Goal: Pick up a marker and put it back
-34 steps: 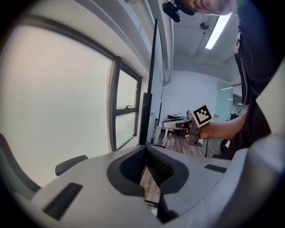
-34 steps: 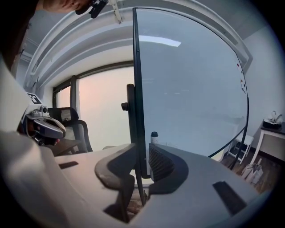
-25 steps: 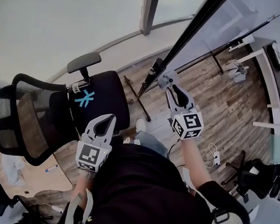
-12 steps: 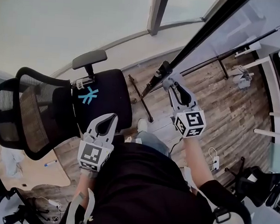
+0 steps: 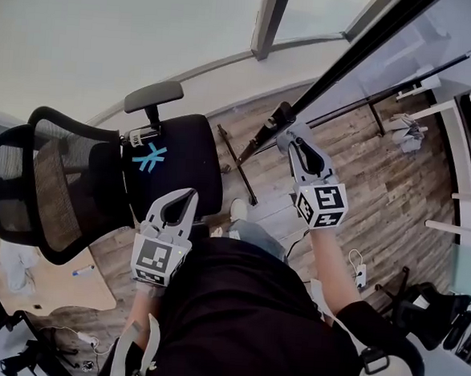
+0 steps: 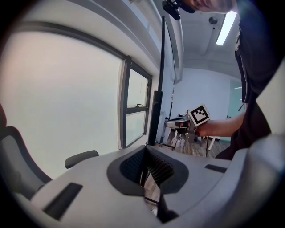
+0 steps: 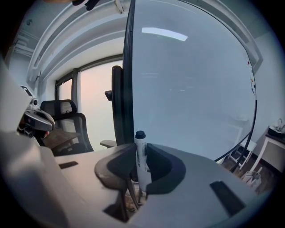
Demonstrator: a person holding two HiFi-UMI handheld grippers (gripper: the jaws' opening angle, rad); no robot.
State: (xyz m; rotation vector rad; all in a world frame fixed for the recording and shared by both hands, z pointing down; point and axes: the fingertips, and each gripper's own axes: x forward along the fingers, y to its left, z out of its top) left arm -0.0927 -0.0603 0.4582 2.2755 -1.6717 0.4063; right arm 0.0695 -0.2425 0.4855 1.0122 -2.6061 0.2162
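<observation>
Right tool (image 7: 140, 174) first. Its jaws are clamped on the marker (image 7: 141, 156), and the grip looks firm. The marker stands upright between the two dark pads, its white barrel pinched at the middle and its dark cap poking clear above the jaw tops. The lower end of the barrel drops out of sight behind the tool's body.

Straight ahead of that tool is the whiteboard (image 7: 196, 89), big, glossy and catching the ceiling lights. Its black frame edge (image 7: 128, 67) runs up just left of the marker. In the head view the right tool (image 5: 290, 139) is stretched well out in front of the person, its tip close beside the foot of that black frame, over the wooden floor (image 5: 373, 177).

The left tool (image 6: 147, 176) is closed with nothing in it. Its ribbed pads meet at the tips, and only floor shows through the opening behind them. In the head view it (image 5: 184, 197) hangs low and close to the person's body, just beside the seat of the black office chair (image 5: 173, 163) and well apart from the marker.

A wooden table (image 5: 60, 287) sits at the lower left, behind the chair's mesh back.
</observation>
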